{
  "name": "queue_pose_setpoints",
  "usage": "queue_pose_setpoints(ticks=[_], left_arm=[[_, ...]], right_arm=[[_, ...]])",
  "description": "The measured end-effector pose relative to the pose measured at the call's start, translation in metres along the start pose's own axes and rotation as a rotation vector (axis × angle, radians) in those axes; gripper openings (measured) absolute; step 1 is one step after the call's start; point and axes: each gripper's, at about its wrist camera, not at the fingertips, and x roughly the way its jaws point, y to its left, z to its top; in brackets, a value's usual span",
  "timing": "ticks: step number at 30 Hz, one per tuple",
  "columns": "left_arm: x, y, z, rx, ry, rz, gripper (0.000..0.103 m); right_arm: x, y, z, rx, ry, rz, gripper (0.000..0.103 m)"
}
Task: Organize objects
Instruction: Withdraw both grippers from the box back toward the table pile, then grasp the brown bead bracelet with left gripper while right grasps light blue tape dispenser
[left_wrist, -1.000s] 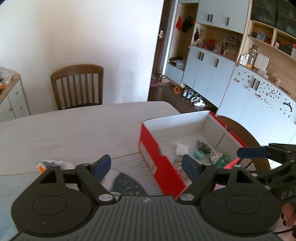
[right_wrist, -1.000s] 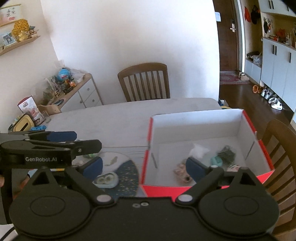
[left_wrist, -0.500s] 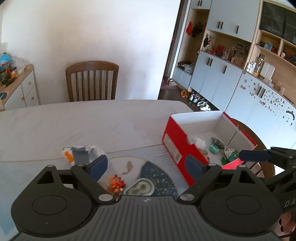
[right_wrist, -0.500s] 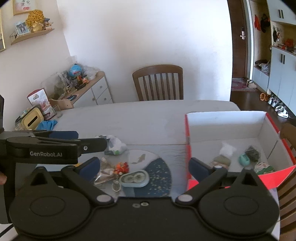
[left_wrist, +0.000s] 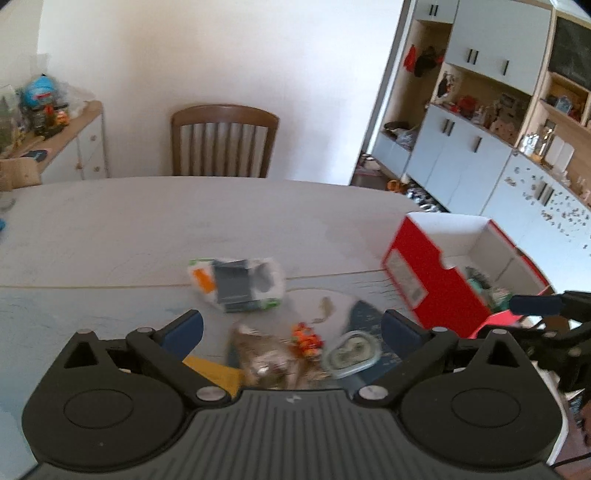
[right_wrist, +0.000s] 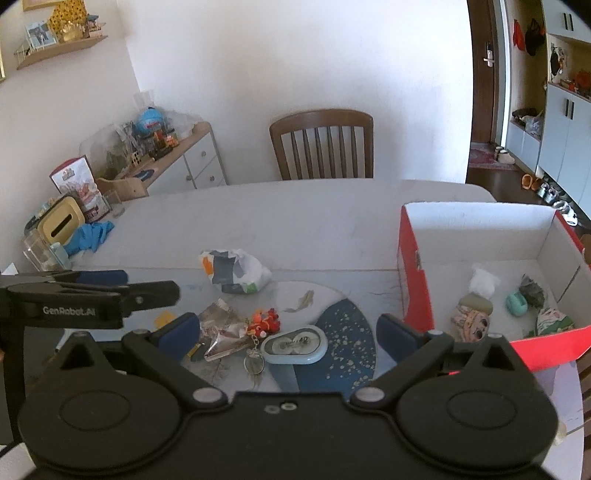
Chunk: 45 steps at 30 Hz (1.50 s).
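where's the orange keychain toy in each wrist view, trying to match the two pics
Left wrist view: the orange keychain toy lies low at centre, between the crinkled foil wrapper and the pale blue oval case.
Right wrist view: the toy lies left of centre, just up and left of the same case.
Shared landmark: the red shoebox, to the right in both.

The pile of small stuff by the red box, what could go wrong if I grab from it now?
The crumpled foil wrapper, orange keychain toy and pale blue case lie crowded together, so the left gripper, whose jaws are opening with nothing between them, may pinch two at once. The keychain's ring could snag and drag neighbours.
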Motion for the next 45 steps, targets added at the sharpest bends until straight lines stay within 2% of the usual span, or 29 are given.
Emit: queue_pose_setpoints(ticks=[10, 17, 23, 27, 35, 45], left_arm=[[0.011, 0.049, -0.029, -0.041, 0.059, 0.011, 0.103], [0.026, 0.061, -0.054, -0.029, 0.087, 0.048, 0.103], [0.042, 0.069, -0.069, -0.020, 0.118, 0.122, 0.103], [0.050, 0.069, -0.078, 0.002, 0.137, 0.117, 0.103], [0.056, 0.076, -0.083, -0.016, 0.164, 0.129, 0.103], [0.057, 0.097, -0.091, -0.048, 0.196, 0.168, 0.102]], right_arm=[[0.033, 0.006, -0.007, -0.020, 0.052, -0.012, 0.102], [0.058, 0.010, -0.014, -0.049, 0.104, -0.024, 0.102], [0.081, 0.014, -0.022, -0.102, 0.148, -0.041, 0.102], [0.099, 0.012, -0.027, -0.110, 0.182, -0.054, 0.101], [0.125, 0.000, -0.022, -0.046, 0.198, -0.071, 0.101], [0.150, 0.002, -0.033, -0.151, 0.263, -0.057, 0.100]])
